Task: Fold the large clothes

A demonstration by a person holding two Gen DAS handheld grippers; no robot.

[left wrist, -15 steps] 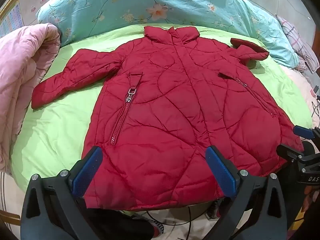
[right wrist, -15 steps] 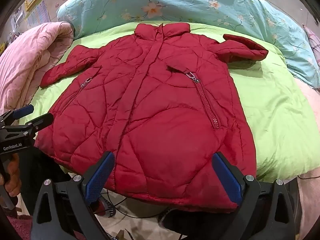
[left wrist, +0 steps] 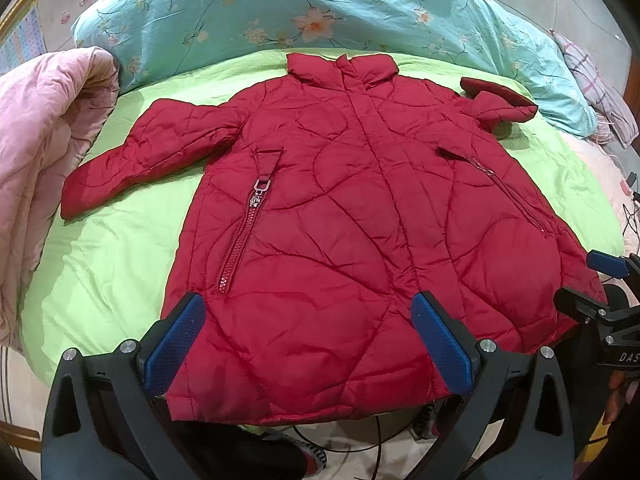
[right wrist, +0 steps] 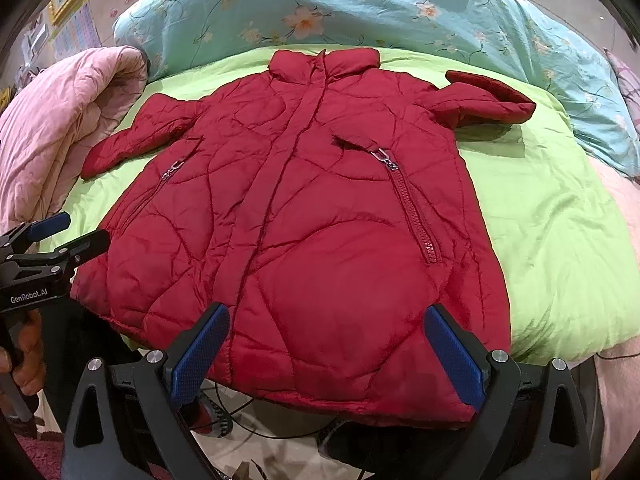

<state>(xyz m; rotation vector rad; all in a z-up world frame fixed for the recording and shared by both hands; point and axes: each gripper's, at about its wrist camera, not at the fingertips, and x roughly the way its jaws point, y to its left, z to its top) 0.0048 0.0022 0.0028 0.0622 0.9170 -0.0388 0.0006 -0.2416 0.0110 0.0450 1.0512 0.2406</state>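
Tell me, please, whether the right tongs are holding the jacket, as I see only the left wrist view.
Observer: No. The right tongs are wide open. The hem of the red jacket shows between their pads, ungripped.
Operator: Is there room on the bed on that side?
Observer: Yes, a broad stretch of green sheet lies uncovered to the right of the jacket.
Operator: Where do my left tongs sit, seen from there?
Observer: The left tongs are open at the jacket's left hem corner. I cannot tell whether they touch it.
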